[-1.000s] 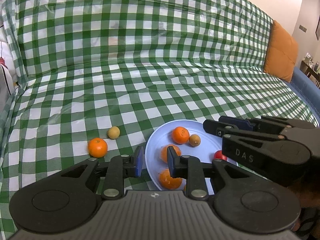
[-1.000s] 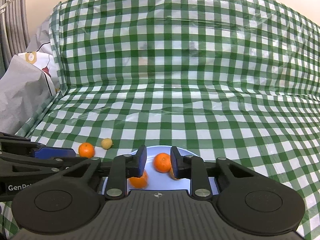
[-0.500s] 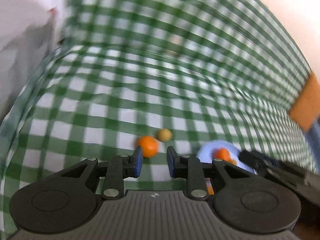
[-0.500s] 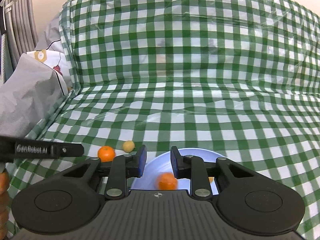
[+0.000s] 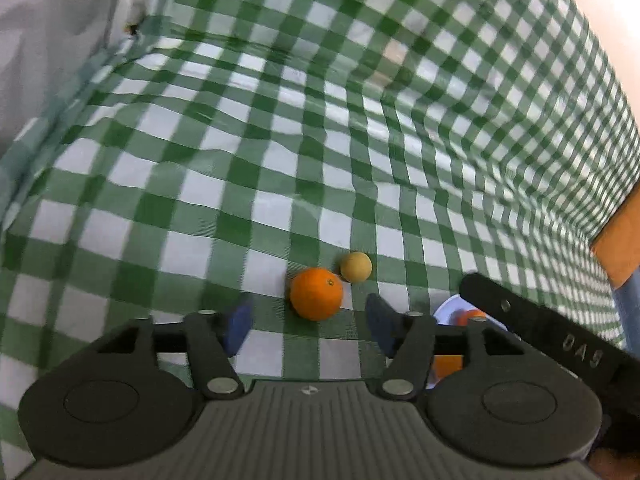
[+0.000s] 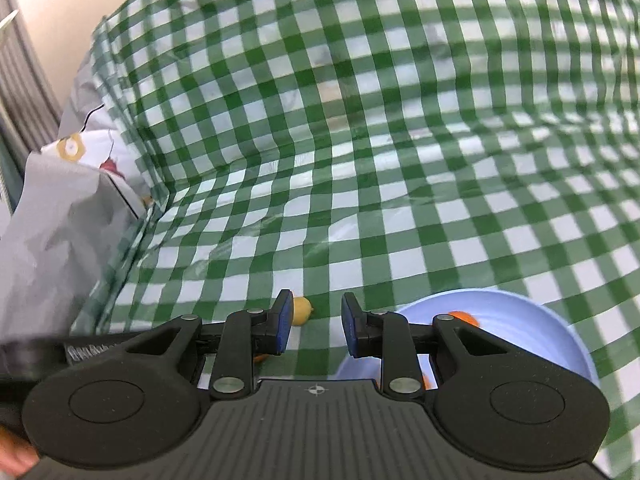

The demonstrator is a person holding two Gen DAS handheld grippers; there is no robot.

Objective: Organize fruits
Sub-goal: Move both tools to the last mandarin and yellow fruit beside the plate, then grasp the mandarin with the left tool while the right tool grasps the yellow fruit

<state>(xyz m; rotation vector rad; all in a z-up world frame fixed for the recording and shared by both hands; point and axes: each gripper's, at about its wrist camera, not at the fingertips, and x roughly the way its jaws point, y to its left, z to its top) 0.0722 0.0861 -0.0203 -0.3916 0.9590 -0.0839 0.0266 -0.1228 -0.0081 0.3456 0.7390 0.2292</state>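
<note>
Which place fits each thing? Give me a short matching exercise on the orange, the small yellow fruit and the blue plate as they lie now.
Things:
1. orange
2. small yellow fruit
3. blue plate

Places:
A. holding orange fruit
B. on the checked cloth, just ahead of the left gripper, whose jaws are opening
C. on the cloth, just beyond the orange

Pairs: 1-B, 2-C, 3-A

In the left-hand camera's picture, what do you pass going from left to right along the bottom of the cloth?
Grey bag → orange → small yellow fruit → blue plate → the other tool's black arm → orange cushion.
</note>
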